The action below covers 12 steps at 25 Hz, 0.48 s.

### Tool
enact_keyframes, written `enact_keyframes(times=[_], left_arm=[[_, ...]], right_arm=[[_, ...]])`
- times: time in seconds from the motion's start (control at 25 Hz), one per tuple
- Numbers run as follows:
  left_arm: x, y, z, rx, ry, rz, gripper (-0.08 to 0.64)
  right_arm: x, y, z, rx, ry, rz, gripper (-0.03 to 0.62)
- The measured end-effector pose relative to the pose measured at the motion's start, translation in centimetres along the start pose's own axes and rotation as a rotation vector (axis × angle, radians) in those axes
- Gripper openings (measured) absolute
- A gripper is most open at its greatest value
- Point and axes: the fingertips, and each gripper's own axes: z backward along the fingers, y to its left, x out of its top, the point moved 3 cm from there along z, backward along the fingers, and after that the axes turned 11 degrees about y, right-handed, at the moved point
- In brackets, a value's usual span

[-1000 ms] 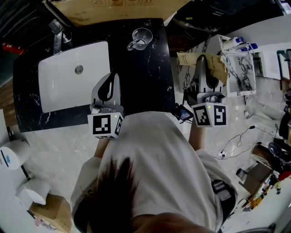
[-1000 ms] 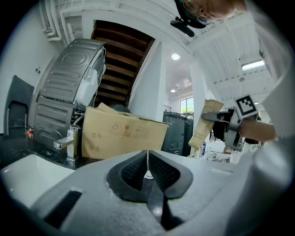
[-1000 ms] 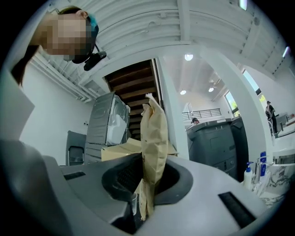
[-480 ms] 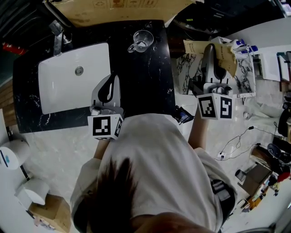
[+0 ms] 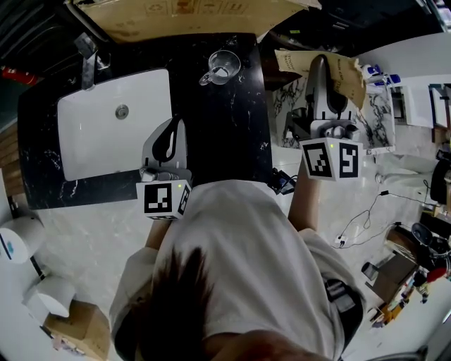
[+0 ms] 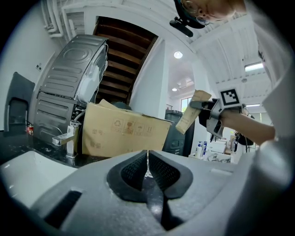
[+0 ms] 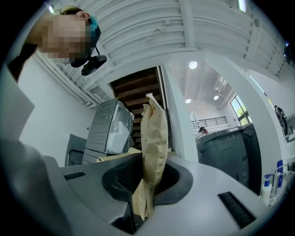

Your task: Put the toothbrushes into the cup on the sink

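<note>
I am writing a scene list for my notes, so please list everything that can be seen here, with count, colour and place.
black marble countertop: one, black with white veins, centre of head view
white rectangular sink basin: one, white, set in the countertop's left part
chrome faucet: one, silver, behind the basin
clear glass cup with handle: one, transparent, far part of the countertop, right of the basin
brown cardboard box: one, brown, behind the countertop
white paper rolls: two, white, lower left
bottles with blue caps: at least two, white, far right
tan paper packet: one, tan, between the right gripper's jaws
left gripper: one, grey, over the countertop, shut, empty
right gripper: one, grey, right of the countertop, shut on the packet
</note>
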Motion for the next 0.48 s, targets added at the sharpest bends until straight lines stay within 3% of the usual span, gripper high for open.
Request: enact_keyframes(times=[0.48], left_arm=[[-0.4,1.9,-0.9,0.019,0.018,0.033,0.025]], right_arm=[[-1.0,2.4,-3.8,0.071,0.024,-0.014,0.049]])
